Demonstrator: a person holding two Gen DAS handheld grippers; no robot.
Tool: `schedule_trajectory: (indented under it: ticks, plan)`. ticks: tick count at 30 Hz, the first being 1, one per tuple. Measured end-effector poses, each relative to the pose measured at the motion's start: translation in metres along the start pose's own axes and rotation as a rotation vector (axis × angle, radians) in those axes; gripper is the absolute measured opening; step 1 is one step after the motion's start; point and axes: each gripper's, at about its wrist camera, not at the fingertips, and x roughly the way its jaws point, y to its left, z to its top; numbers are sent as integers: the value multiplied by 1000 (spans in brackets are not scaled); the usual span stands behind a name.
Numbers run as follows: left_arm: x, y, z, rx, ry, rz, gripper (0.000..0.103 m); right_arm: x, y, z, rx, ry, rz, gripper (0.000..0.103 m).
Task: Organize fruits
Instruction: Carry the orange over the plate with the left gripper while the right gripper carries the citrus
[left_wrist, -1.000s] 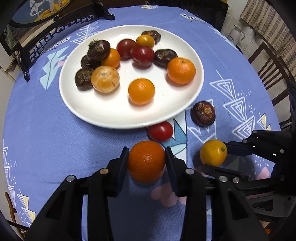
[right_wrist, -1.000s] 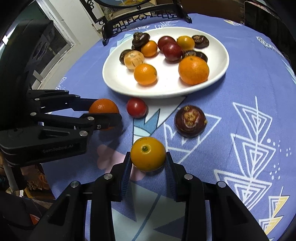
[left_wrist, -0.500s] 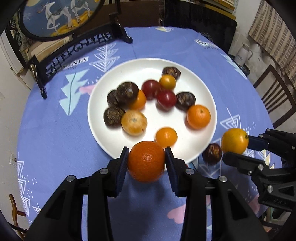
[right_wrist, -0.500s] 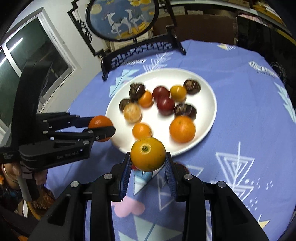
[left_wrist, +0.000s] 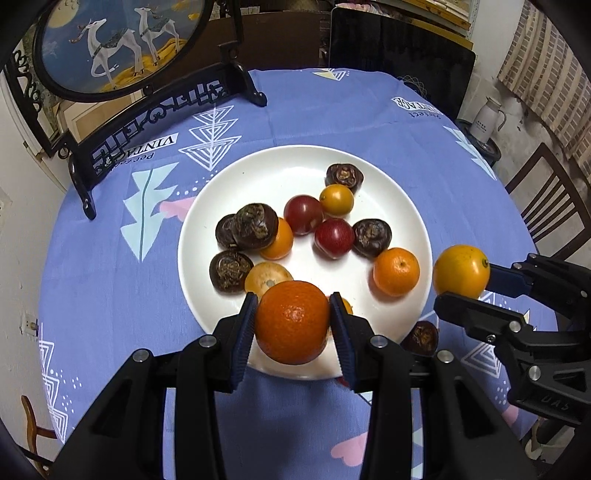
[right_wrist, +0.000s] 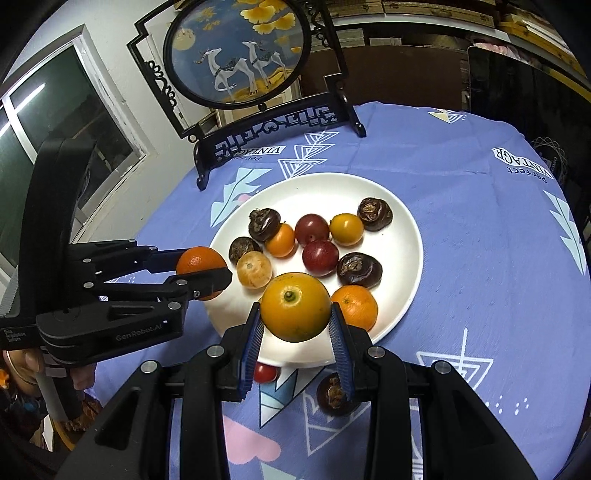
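A: Holding fruit in both tools, the person has each gripper up off the cloth now. A second ago the left gripper (left_wrist: 293, 325) clamped its orange (left_wrist: 293, 322) low over the tablecloth (left_wrist: 110, 280), short of the plate; now the orange hangs above the near rim of the white plate (left_wrist: 406, 206).

B: And the right side?

A: Same story. The right gripper (right_wrist: 295, 325) is closed on the yellow-orange citrus (right_wrist: 295, 306), pads pressed to both sides. Earlier that fruit sat at cloth level; now it is raised over the plate's near edge, with a tangerine (right_wrist: 356, 306) just behind it.

B: So both picks held through the lift.

A: Yes, neither fruit has slipped. The jaws on each are only as wide as the fruit they squeeze.

B: What remains on the cloth?

A: A red tomato (right_wrist: 264, 373) and a dark water chestnut (right_wrist: 330, 395), both near the plate's front rim and partly hidden by the right fingers.

B: Next step, likely?

A: Probably carrying both citrus further in and setting them into a bare patch of the plate, clear of the crowded cluster, then returning for those two.
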Motion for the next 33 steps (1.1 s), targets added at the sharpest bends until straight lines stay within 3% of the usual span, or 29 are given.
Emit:
schedule_trajectory:
  ticks: [14,33]
  plan:
    - [12,3,31,8,-13,41,39,8,-17,40,11,-47,-15,36]
    - [47,12,54,-9,27,57,39,52,-27,67,2,8,-18,37]
